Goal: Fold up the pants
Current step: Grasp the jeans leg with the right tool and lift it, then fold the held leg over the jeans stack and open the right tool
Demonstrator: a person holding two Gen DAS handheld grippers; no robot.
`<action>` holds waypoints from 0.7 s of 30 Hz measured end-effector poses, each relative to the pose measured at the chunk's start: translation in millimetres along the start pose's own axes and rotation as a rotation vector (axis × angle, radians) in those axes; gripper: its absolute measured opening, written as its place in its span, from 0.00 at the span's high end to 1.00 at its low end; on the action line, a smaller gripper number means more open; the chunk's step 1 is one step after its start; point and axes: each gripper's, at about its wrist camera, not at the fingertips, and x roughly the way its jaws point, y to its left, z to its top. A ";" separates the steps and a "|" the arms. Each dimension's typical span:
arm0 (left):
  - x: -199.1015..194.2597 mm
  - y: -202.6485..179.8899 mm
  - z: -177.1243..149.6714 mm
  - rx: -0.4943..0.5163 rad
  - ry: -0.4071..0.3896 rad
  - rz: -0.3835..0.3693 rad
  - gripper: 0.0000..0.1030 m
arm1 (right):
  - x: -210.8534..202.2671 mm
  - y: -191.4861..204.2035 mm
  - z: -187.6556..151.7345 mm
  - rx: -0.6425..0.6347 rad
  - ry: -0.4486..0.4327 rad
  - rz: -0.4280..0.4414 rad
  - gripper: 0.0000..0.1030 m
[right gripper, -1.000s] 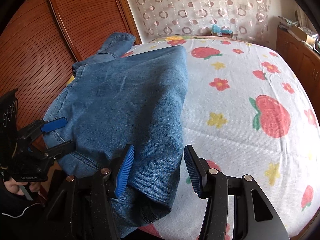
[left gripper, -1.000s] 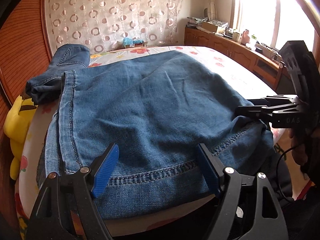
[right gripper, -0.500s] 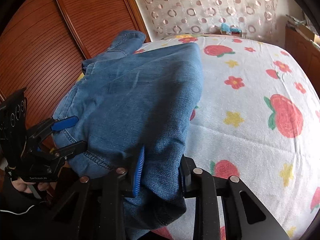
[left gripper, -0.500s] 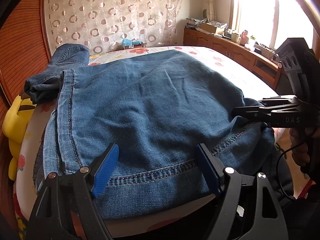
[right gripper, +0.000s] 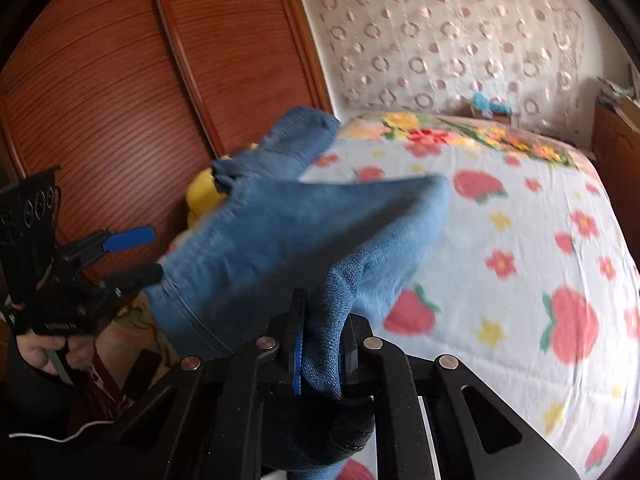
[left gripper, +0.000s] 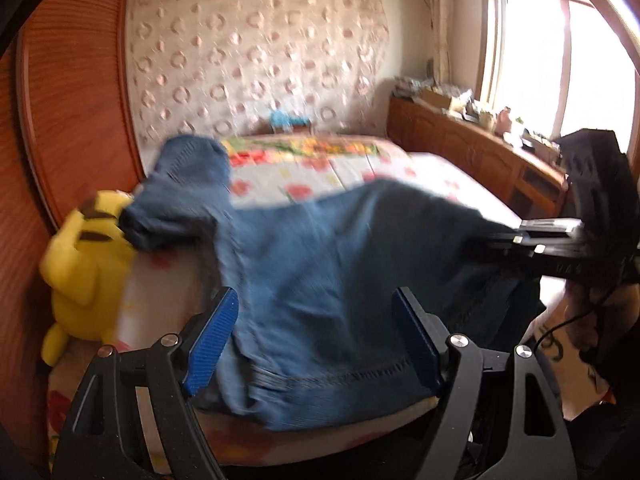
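Blue denim pants (left gripper: pixel 320 264) lie over the near corner of the bed, one part lifted off the sheet. My right gripper (right gripper: pixel 322 344) is shut on a bunched fold of the pants (right gripper: pixel 304 236) and holds it raised; it also shows at the right of the left wrist view (left gripper: pixel 516 240). My left gripper (left gripper: pixel 316 336) is open, its blue pads on either side of the hem without gripping it. It shows at the left of the right wrist view (right gripper: pixel 140 252), jaws apart beside the waistband edge.
The bed (right gripper: pixel 520 248) has a strawberry and flower sheet. A yellow plush toy (left gripper: pixel 86 264) sits at the bed's left edge by the wooden wardrobe (right gripper: pixel 120 100). A wooden cabinet (left gripper: pixel 472 156) with clutter runs under the window at right.
My right gripper closed on the pants and lifted them up and back, pulling the denim off the far part of the bed. My left gripper stayed open near the hem.
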 end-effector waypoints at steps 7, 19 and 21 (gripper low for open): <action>-42.4 31.3 17.9 -0.024 -0.081 0.077 0.23 | 13.4 28.8 25.0 -0.051 -0.019 0.073 0.89; -98.6 79.3 31.3 -0.065 -0.195 0.195 0.23 | 78.2 102.2 52.9 -0.196 0.022 0.212 0.89; -105.1 83.9 32.8 -0.069 -0.211 0.211 0.23 | 95.8 113.6 50.3 -0.219 0.050 0.225 0.89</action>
